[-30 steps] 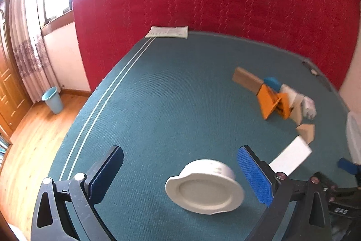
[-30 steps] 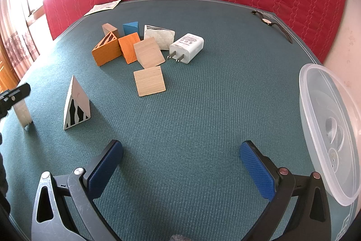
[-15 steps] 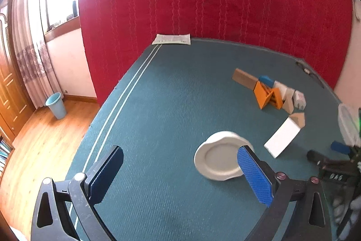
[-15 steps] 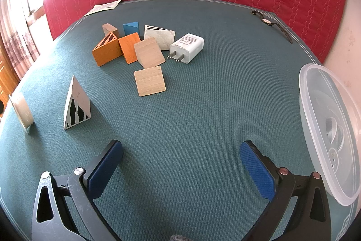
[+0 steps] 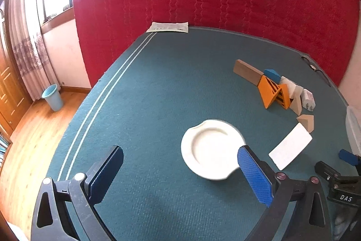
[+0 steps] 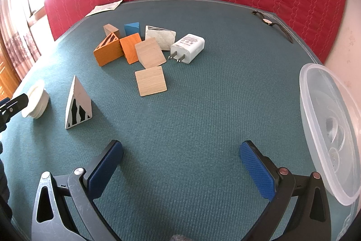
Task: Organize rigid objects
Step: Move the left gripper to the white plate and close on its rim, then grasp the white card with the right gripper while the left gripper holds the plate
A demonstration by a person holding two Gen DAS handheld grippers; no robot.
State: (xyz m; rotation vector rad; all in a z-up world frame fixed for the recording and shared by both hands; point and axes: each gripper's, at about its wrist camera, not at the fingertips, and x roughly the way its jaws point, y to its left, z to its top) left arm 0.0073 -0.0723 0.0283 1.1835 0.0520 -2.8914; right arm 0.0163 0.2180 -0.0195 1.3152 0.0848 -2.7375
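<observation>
Shifted toward frame centre, the white lid (image 5: 211,148) sits beside the wide-spread left tool (image 5: 180,173); only the right view shows the clear container (image 6: 327,125) beside the wide-spread, empty right tool (image 6: 181,164).

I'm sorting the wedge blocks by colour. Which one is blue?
The small blue wedge at the far edge of the cluster, behind the two orange blocks. It is the only blue one; the others are orange, plain wood or white.
</observation>
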